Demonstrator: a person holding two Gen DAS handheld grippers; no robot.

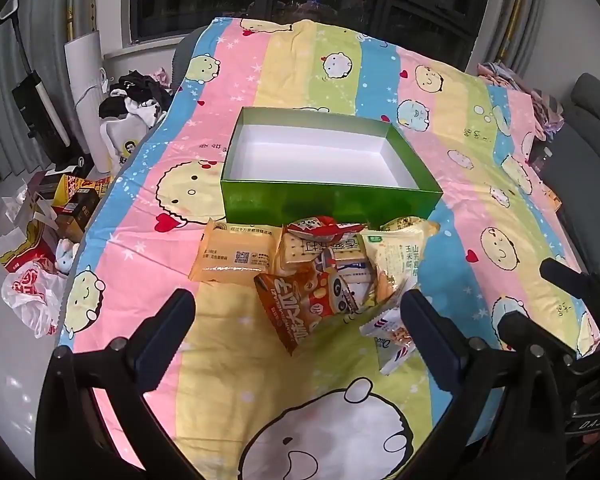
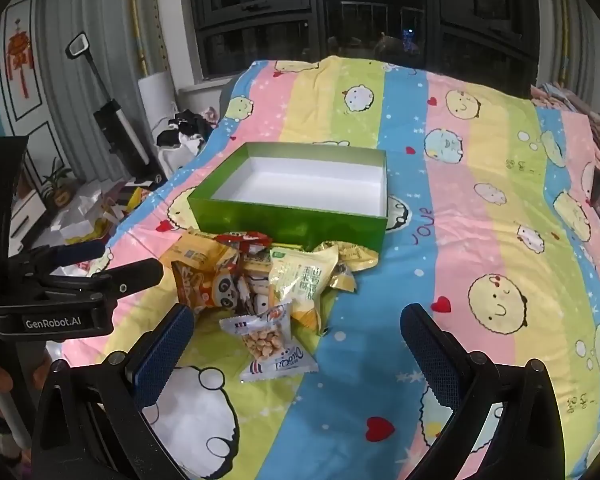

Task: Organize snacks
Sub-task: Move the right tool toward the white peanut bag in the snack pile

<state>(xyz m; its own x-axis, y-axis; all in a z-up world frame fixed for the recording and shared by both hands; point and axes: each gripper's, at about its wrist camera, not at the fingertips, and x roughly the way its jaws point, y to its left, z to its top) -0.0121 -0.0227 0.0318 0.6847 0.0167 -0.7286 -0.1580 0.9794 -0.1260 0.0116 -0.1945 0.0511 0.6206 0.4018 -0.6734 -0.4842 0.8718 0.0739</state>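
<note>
Green box (image 1: 332,204) sits empty behind snack packets (image 1: 316,268); both hand-held grippers (image 1: 298,332) (image 2: 296,344) gape, released.

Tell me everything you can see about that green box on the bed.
The green box is a shallow, lidless rectangular tray, apparently glossy cardboard: shiny green outside, plain white inside. It is empty and sits flat and upright on the cartoon-print striped bedspread. The heap of snack packets lies just in front of its near wall, the closest ones seemingly touching it. Neither gripper is near it.
</note>
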